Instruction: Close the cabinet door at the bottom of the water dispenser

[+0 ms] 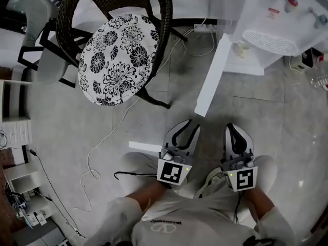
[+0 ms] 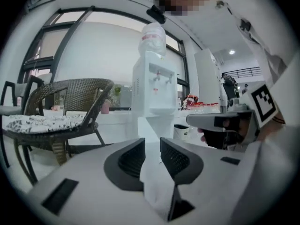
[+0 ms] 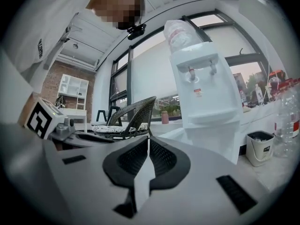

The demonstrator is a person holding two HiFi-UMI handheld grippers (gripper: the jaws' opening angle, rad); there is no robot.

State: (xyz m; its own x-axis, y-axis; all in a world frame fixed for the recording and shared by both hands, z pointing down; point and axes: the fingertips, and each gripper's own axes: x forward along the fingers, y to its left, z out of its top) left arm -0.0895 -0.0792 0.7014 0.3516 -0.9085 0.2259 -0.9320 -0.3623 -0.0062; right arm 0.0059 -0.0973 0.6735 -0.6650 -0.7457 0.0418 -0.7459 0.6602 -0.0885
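Note:
The white water dispenser (image 1: 277,29) stands at the top right of the head view, with a bottle on top in the left gripper view (image 2: 152,78) and the right gripper view (image 3: 206,93). Its bottom cabinet door (image 1: 212,76) stands swung out towards me, and a cup (image 1: 241,48) shows inside the cabinet. My left gripper (image 1: 190,124) is low over the floor just short of the door's free end, open, with nothing between its jaws (image 2: 152,146). My right gripper (image 1: 231,127) is beside it on the right, shut and empty (image 3: 147,146).
A wicker chair with a floral cushion (image 1: 118,55) stands to the left of the door. A power strip (image 1: 205,28) and cables lie behind it, and a white cable (image 1: 102,142) trails across the floor. A small white bin (image 3: 258,146) sits right of the dispenser. White shelves (image 1: 15,111) line the left edge.

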